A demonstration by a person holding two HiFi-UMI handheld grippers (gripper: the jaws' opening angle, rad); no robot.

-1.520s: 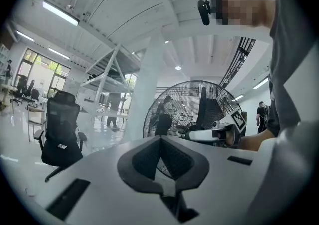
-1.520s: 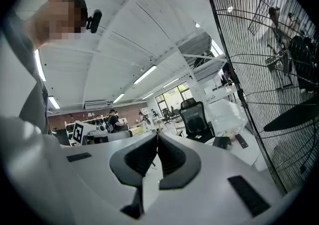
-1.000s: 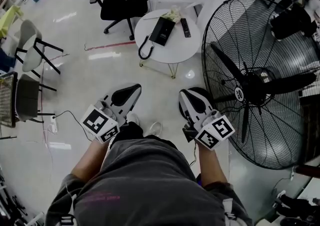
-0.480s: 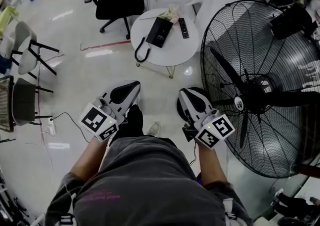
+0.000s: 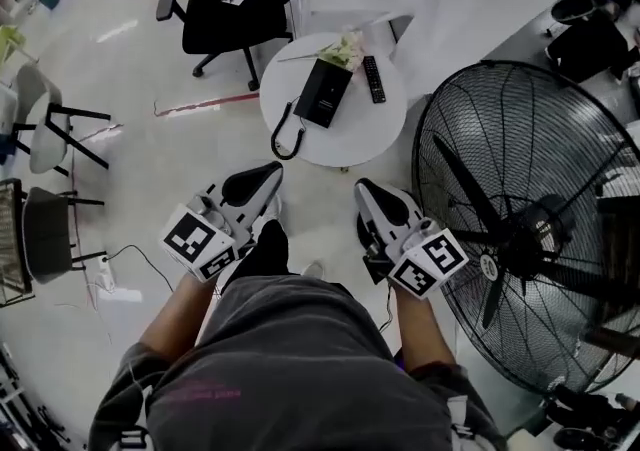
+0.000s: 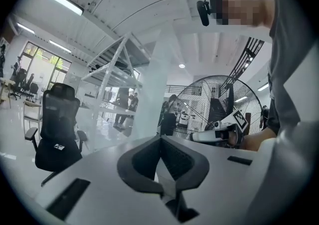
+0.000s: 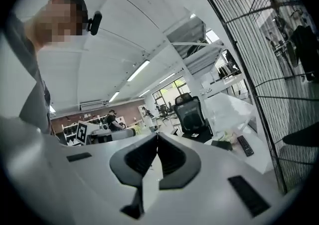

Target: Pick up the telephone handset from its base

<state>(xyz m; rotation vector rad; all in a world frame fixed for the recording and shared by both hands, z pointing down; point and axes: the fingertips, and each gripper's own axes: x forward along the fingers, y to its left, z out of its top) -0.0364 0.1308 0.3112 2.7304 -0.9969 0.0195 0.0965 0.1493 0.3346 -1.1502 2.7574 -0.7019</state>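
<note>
Head view, looking steeply down.
- Round white bench [image 5: 345, 144] stands on a glossy pale floor, ahead of the person.
- Black telephone [image 5: 322, 92] lies flat near the middle of the bench, a little toward its left edge. Handset and base read as one dark block at this size, so I cannot separate them. Nothing is lifted off.
- Coiled cord [image 5: 287, 131] runs from the telephone and loops over the near-left edge of the bench.
- Remote control [image 5: 374, 79] lies just right of the telephone, apart from it, toward the right edge.
- A pale, crumpled bundle [image 5: 346, 47] sits at the far edge, just beyond the telephone.

Grippers.
- Left hand-held gripper [image 5: 268, 176] is held low in front of the person, well short of the bench's near edge. Its own view shows the jaws pressed together with nothing between them.
- Right hand-held gripper [image 5: 364, 187] is held level beside it, also short of the near edge. Its jaws are together and empty.

Surroundings.
- Black office chair [image 5: 232, 1] stands beyond the bench's far-left edge.
- Large caged floor fan [image 5: 530, 229] stands close off the right edge.
- A red tape line [image 5: 205, 104] marks the floor to the left of the bench.
</note>
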